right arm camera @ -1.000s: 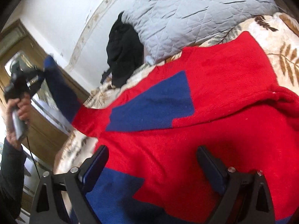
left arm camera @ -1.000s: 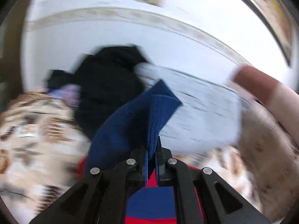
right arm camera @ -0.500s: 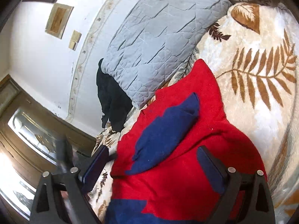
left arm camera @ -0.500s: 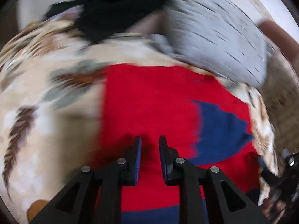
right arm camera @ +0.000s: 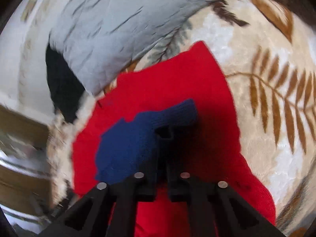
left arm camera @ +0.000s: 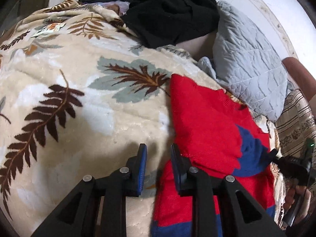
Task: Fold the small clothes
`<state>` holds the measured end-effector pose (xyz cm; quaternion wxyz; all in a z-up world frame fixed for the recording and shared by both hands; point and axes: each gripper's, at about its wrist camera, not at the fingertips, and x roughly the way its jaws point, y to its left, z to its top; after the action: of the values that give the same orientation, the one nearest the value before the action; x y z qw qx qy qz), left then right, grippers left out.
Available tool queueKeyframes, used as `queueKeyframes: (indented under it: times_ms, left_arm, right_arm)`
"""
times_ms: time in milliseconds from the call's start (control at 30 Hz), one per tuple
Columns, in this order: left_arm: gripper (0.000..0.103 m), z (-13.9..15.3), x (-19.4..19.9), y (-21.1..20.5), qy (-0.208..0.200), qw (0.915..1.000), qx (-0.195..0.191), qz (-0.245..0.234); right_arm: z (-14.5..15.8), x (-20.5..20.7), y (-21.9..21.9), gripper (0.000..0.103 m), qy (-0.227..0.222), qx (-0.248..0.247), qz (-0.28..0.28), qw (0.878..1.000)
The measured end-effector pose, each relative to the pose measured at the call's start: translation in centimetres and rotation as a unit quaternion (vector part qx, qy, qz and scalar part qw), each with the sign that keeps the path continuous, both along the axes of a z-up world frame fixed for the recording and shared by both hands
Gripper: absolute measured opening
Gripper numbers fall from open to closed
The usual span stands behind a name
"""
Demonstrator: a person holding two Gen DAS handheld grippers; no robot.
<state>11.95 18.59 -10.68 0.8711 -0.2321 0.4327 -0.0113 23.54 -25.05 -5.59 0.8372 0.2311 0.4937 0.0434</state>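
Note:
A red sweater with blue patches lies flat on a leaf-patterned blanket. Its blue sleeve is folded across the chest. My left gripper hovers low over the sweater's left edge. Its jaws are opening a little and only blanket and shadow show between them. In the right wrist view the sweater fills the middle, and my right gripper is shut at the lower edge of the blue sleeve, pinching it. The left wrist view shows that right gripper at the sleeve's right side.
A grey quilted pillow lies just beyond the sweater's collar. A heap of black clothes is piled to its left. A striped cushion sits at the right, with the person's hand below it. Blanket spreads to the sweater's right.
My left gripper let go of the blue sleeve and dropped to the sweater's left edge. The sleeve now lies across the chest. My right gripper went from wide open to shut at the sleeve.

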Motion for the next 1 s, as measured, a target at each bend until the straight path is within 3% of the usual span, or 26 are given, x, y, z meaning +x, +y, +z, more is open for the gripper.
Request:
queueKeyframes:
  times_ms: [133,167,200,233,300,367,433,533,600,633,733,767,800,833,867,900,933,967,1000]
  left_arm:
    - [0.025,1.2,0.0,-0.2,-0.024,0.9997,0.010,0.001]
    - [0.026,1.2,0.1,-0.5,-0.023,0.9997,0.012,0.000]
    - [0.028,1.2,0.3,-0.9,-0.020,0.9997,0.013,-0.004]
    - [0.028,1.2,0.5,-1.3,-0.014,0.9998,0.013,-0.010]
    - [0.028,1.8,0.7,-2.2,-0.010,0.9996,0.013,-0.023]
    - [0.035,3.0,1.0,-3.2,-0.021,0.9988,0.026,-0.035]
    - [0.050,4.1,1.7,-4.1,-0.037,0.9975,0.049,-0.035]
    - [0.051,4.3,3.7,-5.5,-0.036,0.9967,0.061,-0.040]
    - [0.051,3.4,4.9,-6.3,-0.023,0.9962,0.072,-0.043]
    - [0.051,2.3,5.8,-6.9,-0.008,0.9952,0.087,-0.045]
    - [0.054,-1.0,7.4,-7.0,0.051,0.9912,0.118,-0.032]
    - [0.054,-1.3,7.4,-6.8,0.043,0.9925,0.110,-0.032]
    - [0.055,-1.1,7.2,-6.6,0.034,0.9933,0.105,-0.034]
    - [0.055,-0.9,7.0,-6.6,0.035,0.9927,0.108,-0.039]
    - [0.055,-0.8,6.9,-6.6,0.034,0.9923,0.111,-0.044]
    - [0.055,-0.8,6.8,-6.5,0.033,0.9922,0.111,-0.046]
    - [0.055,-0.8,6.9,-6.4,0.034,0.9926,0.108,-0.045]
    - [0.055,-0.8,6.9,-6.3,0.034,0.9932,0.104,-0.042]
    - [0.055,-0.8,6.9,-6.5,0.034,0.9935,0.101,-0.039]
  right_arm:
    - [7.3,-3.2,0.6,0.006,-0.143,-0.079,-0.004,0.987]
    - [7.1,-3.3,0.6,0.008,-0.146,-0.082,-0.003,0.986]
    - [6.0,-3.0,0.5,0.009,-0.129,-0.085,0.004,0.988]
    - [3.1,-1.7,0.3,0.010,-0.070,-0.081,0.021,0.994]
    - [-0.9,-1.3,-1.1,0.012,0.003,-0.066,0.000,0.998]
    - [-1.7,-3.0,-2.8,0.010,-0.016,-0.027,-0.030,0.999]
    - [-0.2,-4.0,-2.9,0.013,-0.043,-0.025,-0.038,0.998]
    - [3.3,-4.3,-1.8,0.013,-0.096,-0.012,-0.012,0.995]
    - [4.2,-3.2,-0.3,0.017,-0.106,0.041,0.031,0.993]
    - [4.1,-2.6,0.2,0.028,-0.106,0.062,0.046,0.991]
    - [1.8,0.8,2.3,0.083,-0.082,0.124,0.100,0.984]
    - [0.5,1.8,2.5,0.082,-0.061,0.130,0.106,0.984]
    - [-1.1,2.6,2.0,0.081,-0.032,0.102,0.084,0.991]
    - [-2.6,2.6,0.1,0.069,-0.015,0.100,0.037,0.994]
    - [-3.0,1.9,-1.4,0.048,-0.019,0.134,0.006,0.991]
    - [-2.7,0.9,-2.6,0.043,-0.025,0.135,-0.023,0.990]
    - [-2.2,0.3,-2.8,0.048,-0.031,0.115,-0.031,0.992]
    - [-1.4,-0.3,-2.7,0.063,-0.038,0.095,-0.037,0.994]
    - [-0.8,-0.7,-2.6,0.070,-0.047,0.101,-0.039,0.993]
